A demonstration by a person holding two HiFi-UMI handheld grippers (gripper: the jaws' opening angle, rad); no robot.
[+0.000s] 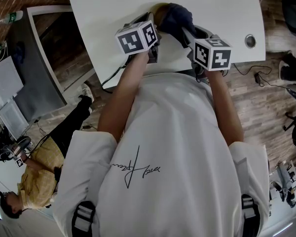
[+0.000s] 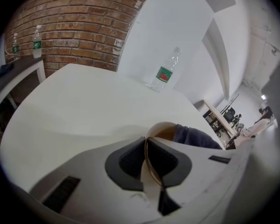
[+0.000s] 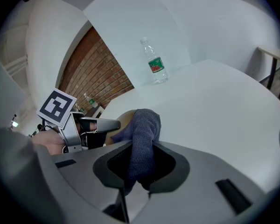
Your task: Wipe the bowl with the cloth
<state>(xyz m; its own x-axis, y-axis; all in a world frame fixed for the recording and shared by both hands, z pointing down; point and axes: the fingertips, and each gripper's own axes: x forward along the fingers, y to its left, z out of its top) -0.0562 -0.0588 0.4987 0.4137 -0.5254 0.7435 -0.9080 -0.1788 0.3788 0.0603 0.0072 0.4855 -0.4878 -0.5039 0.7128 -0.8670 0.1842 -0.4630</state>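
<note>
A tan bowl (image 1: pixel 161 10) is held tilted on edge over the white table (image 1: pixel 222 14). My left gripper (image 2: pixel 149 146) is shut on the bowl's thin rim (image 2: pixel 151 169), which runs between the jaws. A dark blue cloth (image 3: pixel 143 134) is pinched in my right gripper (image 3: pixel 141 155) and bunches up against the bowl (image 3: pixel 122 119). In the head view the cloth (image 1: pixel 177 18) covers the bowl's right side, between the two marker cubes. From the left gripper view the cloth (image 2: pixel 196 138) shows just behind the bowl (image 2: pixel 164 130). My left gripper (image 3: pixel 86 127) appears left of the cloth in the right gripper view.
A clear water bottle (image 2: pixel 165 73) with a green label stands at the table's far side, also the bottle (image 3: pixel 154 62). A round cable hole (image 1: pixel 250 41) sits near the table's right edge. A grey desk (image 1: pixel 29 78) and a seated person (image 1: pixel 34 177) are to the left.
</note>
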